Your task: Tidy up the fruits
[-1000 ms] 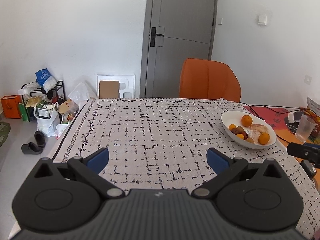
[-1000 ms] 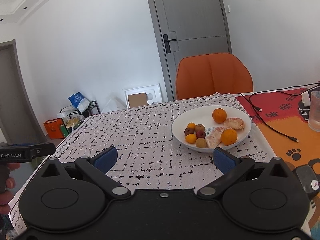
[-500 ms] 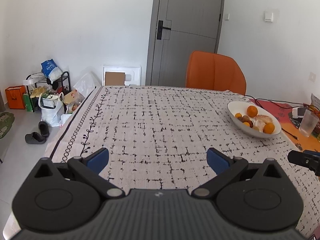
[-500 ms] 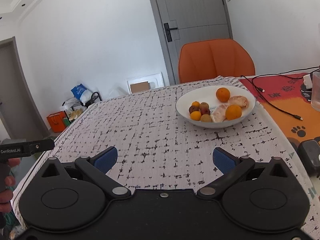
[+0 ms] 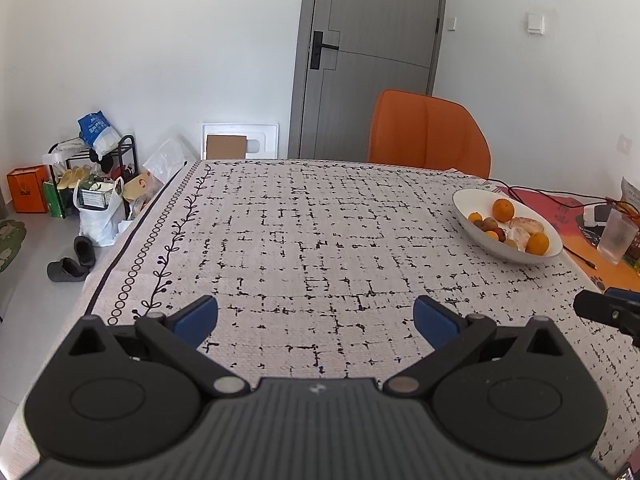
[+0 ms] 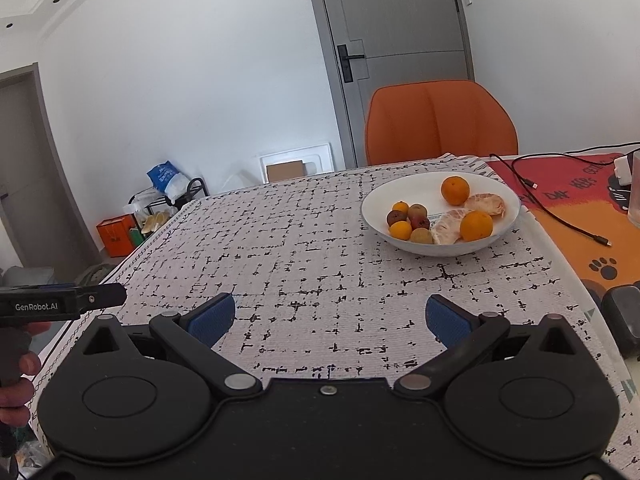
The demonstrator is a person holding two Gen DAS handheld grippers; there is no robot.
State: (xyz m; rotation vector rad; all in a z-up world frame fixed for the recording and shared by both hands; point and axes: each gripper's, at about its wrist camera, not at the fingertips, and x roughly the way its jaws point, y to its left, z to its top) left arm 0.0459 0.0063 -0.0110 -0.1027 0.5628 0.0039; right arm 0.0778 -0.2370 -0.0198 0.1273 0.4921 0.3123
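A white bowl (image 6: pixel 400 192) stands at the right side of the patterned tablecloth (image 6: pixel 312 264); it also shows in the left wrist view (image 5: pixel 472 204). It holds two oranges (image 6: pixel 455 189), peeled orange pieces (image 6: pixel 484 204) and several small round fruits (image 6: pixel 408 218). My left gripper (image 5: pixel 316 318) is open and empty above the cloth, well to the left of the bowl. My right gripper (image 6: pixel 330 316) is open and empty, short of the bowl, which lies ahead and to the right.
An orange chair (image 6: pixel 440 120) stands at the table's far side. A red-orange mat (image 6: pixel 580 200) with a black cable (image 6: pixel 560 216) and a clear cup (image 5: pixel 616 236) lies to the right of the bowl. Bags, shoes and a rack (image 5: pixel 92 184) crowd the floor on the left.
Both grippers have drawn back and tilted, so the bowl sits farther off in both views. Both stay open and empty.
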